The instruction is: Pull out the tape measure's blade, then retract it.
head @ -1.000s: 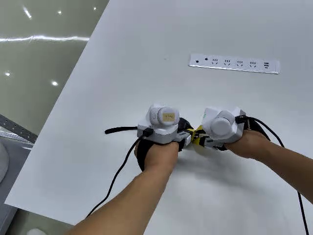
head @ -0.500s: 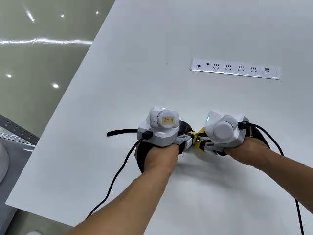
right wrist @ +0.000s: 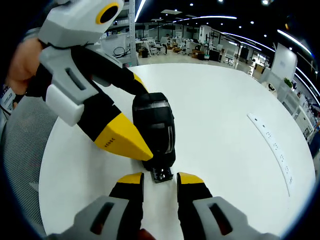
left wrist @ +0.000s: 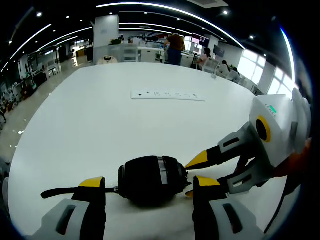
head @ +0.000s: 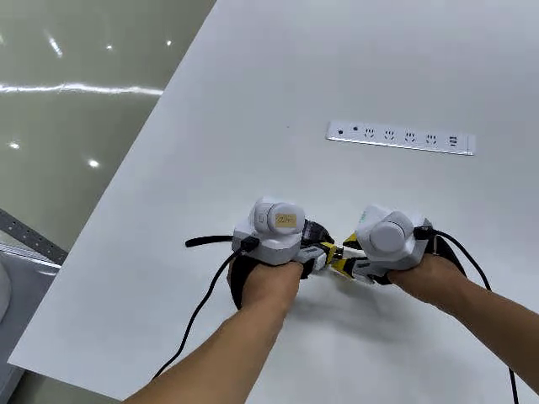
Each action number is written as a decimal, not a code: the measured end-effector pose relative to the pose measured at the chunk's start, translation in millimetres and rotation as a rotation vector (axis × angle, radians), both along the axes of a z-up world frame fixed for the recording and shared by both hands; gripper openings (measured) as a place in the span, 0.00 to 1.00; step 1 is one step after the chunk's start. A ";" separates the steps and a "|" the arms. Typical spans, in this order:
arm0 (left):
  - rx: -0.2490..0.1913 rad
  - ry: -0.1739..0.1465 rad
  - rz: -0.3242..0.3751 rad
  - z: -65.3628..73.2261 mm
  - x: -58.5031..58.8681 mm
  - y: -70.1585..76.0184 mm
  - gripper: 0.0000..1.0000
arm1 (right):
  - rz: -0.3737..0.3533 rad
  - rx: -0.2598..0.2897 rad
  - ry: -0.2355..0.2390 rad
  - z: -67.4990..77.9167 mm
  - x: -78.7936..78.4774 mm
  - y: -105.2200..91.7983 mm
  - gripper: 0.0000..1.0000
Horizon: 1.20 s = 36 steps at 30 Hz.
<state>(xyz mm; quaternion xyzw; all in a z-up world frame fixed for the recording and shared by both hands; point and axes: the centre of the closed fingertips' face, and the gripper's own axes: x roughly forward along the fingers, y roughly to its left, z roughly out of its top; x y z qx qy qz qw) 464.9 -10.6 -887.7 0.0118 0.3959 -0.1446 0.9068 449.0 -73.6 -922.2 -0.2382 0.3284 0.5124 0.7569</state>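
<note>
Left tongs [left wrist: 150,181] straddle black tape measure [right wrist: 155,122] on white tabletop [head: 337,67], near side; clamping unclear. Right tongs [right wrist: 161,178] narrowly spread around blade hook [right wrist: 162,175]. Power strip [head: 401,137] far right; bright office beyond.

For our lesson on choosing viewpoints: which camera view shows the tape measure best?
The left gripper view: the tape measure lies whole and uncovered between the fingers. The right gripper view shows its blade hook, but a yellow finger covers part of the case. In the head view it is mostly hidden.
</note>
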 end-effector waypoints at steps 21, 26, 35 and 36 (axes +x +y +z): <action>0.011 -0.028 -0.046 16.2 -26.9 7.1 0.74 | -0.122 0.054 -0.015 33.6 -20.1 -8.9 0.35; 0.021 -0.037 -0.068 19.4 -35.2 9.1 0.74 | -0.151 0.072 -0.029 42.0 -26.2 -12.1 0.36; 0.031 -0.051 -0.098 24.1 -51.7 11.9 0.76 | -0.215 0.092 -0.042 53.4 -36.0 -24.2 0.40; 0.028 -0.055 -0.100 25.0 -53.7 12.7 0.77 | -0.223 0.095 -0.043 54.6 -37.7 -25.3 0.40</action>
